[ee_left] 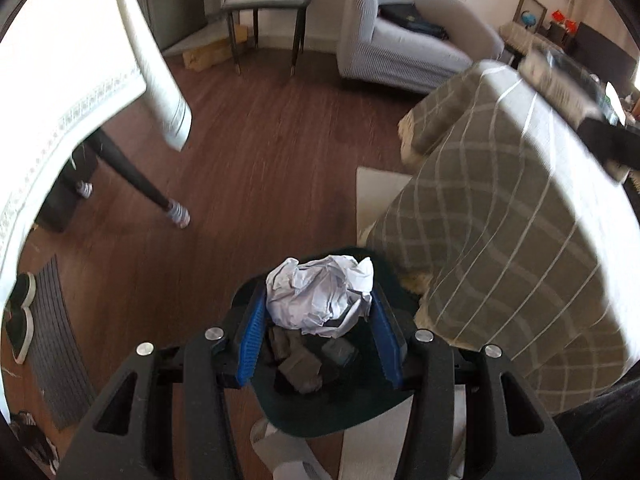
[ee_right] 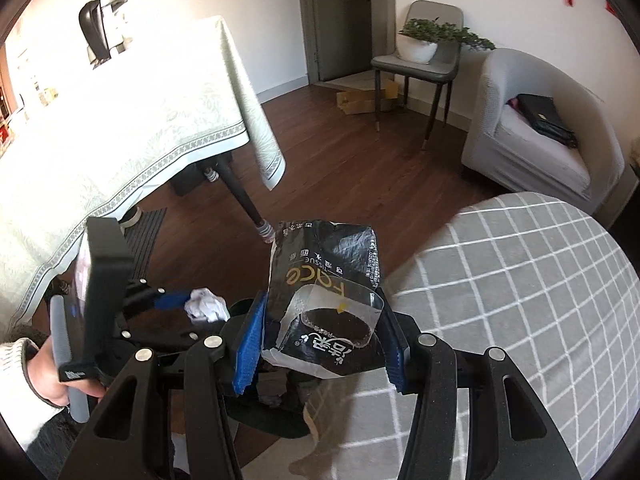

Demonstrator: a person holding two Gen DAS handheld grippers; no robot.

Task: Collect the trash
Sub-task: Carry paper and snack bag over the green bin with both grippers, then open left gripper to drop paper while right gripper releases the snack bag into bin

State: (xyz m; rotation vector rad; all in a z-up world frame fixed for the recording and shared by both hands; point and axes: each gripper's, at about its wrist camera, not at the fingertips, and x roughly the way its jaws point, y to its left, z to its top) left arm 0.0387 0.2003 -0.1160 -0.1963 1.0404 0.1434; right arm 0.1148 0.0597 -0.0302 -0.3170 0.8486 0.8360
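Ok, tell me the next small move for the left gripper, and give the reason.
Probably open the left gripper and let the paper ball drop. It is pinched between the blue fingers right above the dark bin, which already holds scraps, so releasing should land it inside. The right gripper, holding the tissue packet, could follow.

A grey armchair [ee_right: 536,128] holds a black bag [ee_right: 544,118]. Beside it, a potted plant [ee_right: 424,42] sits on a chair [ee_right: 420,68]. A tablecloth [ee_right: 120,128] drapes the table.

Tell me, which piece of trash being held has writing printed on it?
The black plastic tissue wrapper in the right gripper; the crumpled white paper ball in the left gripper looks blank.
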